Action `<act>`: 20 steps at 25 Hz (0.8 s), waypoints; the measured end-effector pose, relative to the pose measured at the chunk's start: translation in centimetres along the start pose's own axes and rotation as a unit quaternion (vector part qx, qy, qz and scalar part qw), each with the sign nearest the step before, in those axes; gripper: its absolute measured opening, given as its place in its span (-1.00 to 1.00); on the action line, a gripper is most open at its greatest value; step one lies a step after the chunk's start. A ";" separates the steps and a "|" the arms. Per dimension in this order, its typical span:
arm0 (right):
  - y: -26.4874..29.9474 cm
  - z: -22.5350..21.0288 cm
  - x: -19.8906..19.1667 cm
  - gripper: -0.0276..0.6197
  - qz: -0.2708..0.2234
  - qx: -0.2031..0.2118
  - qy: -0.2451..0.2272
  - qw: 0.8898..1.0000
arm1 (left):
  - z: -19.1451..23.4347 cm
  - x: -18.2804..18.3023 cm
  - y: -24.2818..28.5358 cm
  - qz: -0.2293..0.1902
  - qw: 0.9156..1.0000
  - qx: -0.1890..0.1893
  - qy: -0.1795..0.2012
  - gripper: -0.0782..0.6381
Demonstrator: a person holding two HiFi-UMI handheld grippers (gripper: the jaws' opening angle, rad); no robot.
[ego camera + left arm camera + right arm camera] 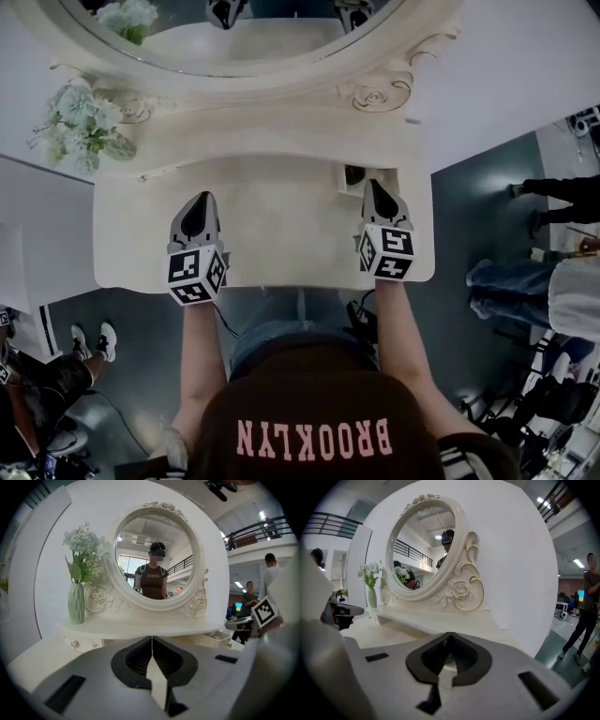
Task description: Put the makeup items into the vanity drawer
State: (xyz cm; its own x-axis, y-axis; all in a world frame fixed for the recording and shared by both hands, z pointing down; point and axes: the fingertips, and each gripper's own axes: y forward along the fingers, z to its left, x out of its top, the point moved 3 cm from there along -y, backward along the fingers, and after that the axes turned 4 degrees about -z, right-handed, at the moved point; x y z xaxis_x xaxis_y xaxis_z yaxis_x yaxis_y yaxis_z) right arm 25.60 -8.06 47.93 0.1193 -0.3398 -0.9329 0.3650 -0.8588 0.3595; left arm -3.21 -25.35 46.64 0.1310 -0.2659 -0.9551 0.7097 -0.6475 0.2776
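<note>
Both grippers hover over the white vanity top (281,234) with nothing between their jaws. My left gripper (202,196) is shut; in the left gripper view its tips (152,637) meet on a line, facing the round mirror (157,557). My right gripper (373,183) is shut too, its tips (449,634) together, right at the small open drawer (399,177) under the vanity shelf on the right. A dark round item (354,174) lies in that drawer. The same drawer (215,640) shows pulled out at the right of the left gripper view.
A green vase of pale flowers (84,122) stands on the shelf at the left (76,603). The carved mirror frame (461,590) rises behind the shelf. People stand on the floor to the right (562,192) and left (37,375) of the vanity.
</note>
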 end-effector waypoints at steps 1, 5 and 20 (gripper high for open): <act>-0.3 0.3 0.1 -0.93 -0.004 -0.005 0.000 1.000 | 0.1 0.0 0.0 -0.001 1.000 -0.006 0.000 -0.76; -1.6 1.3 0.4 -0.93 -0.018 -0.014 -0.010 1.000 | 0.6 0.2 0.0 -0.009 1.000 -0.020 -0.002 -0.76; -6.8 -2.8 1.6 -0.93 -0.062 -0.037 -0.003 0.997 | -4.3 2.7 -2.0 -0.052 0.998 -0.036 0.011 -0.76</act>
State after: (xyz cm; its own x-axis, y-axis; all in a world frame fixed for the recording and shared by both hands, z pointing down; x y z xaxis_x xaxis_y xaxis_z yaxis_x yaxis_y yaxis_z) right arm 25.88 -1.65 43.94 0.0625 -0.2350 -0.9700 0.4439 -0.8639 0.2379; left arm -1.27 -21.67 43.06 0.0694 -0.1838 -0.9805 0.7679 -0.6176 0.1701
